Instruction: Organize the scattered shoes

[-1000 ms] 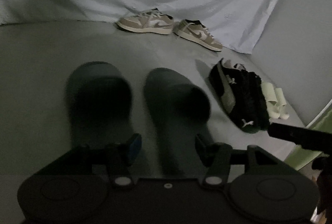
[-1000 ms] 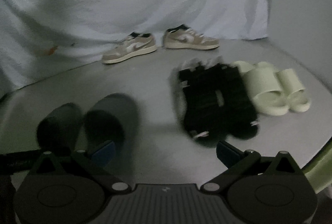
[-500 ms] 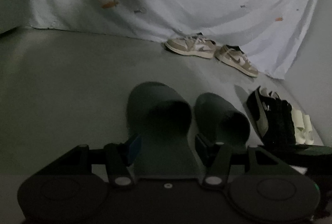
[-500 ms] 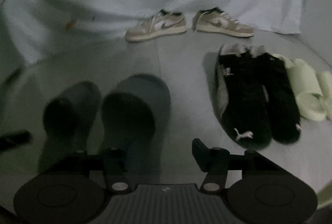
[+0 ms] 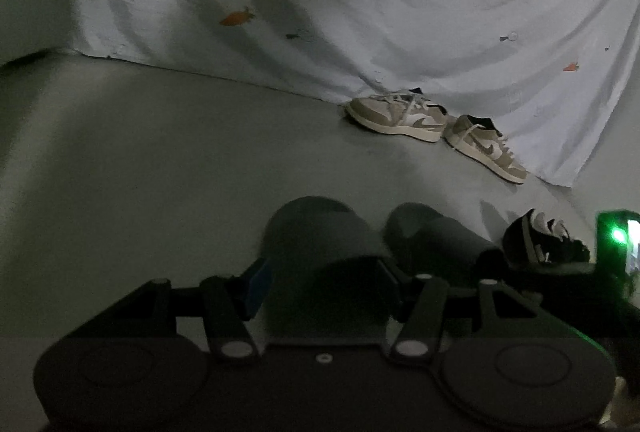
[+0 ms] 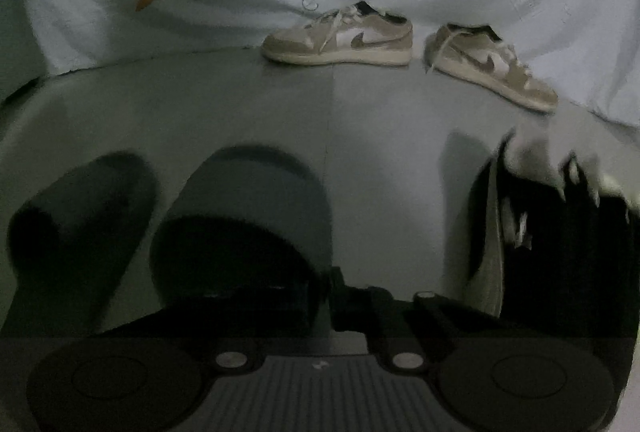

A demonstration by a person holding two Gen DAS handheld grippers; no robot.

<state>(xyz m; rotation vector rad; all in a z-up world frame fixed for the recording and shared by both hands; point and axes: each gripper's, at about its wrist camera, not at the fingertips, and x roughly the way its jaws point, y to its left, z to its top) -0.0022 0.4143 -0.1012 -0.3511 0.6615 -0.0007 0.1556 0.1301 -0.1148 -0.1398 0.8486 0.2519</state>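
Both grippers have closed in: left gripper (image 5: pixel 324 282) straddles a dark slipper (image 5: pixel 320 244).

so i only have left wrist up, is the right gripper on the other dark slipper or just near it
observer: on it, i think. The right gripper has its jaws nearly together at the outer side wall of the right slipper.
operator: how close are the black sneakers to it
observer: The black sneakers lie just right of that gripper, with a strip of bare floor between them and the slipper.
operator: anything to line the slippers up on
observer: A floor seam runs from under the left tan sneaker straight toward the gripper.
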